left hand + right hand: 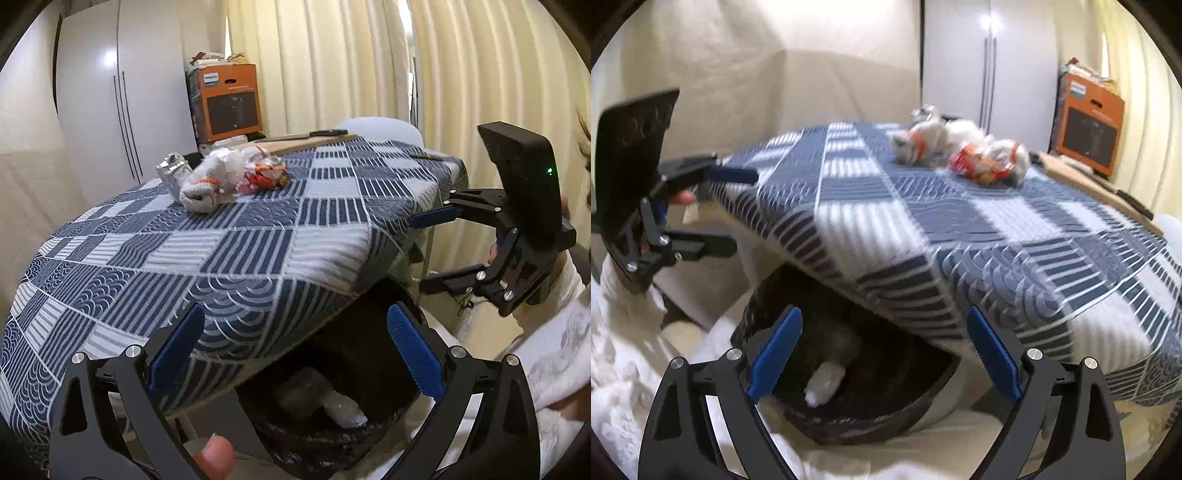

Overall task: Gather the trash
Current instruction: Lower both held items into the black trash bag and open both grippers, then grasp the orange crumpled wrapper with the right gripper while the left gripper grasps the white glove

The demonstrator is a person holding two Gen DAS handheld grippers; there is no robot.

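left wrist view | trash pile [229, 173] on tablecloth [258, 236] far side, long axis running left-right, crumpled tissue, orange wrapper, foil lump touching | white wad [343, 410] in dark bin [332, 454] under table edge, bin half hidden | left gripper [295, 347] spread, holding nothing | right gripper [432, 247] spread, holding nothing | right wrist view blurred

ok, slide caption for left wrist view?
Both claws open over dark bin holding white wad; trash pile remains on table.

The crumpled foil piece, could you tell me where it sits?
In the left wrist view, the foil piece sits on the table's far left, touching the white wrapper pile.
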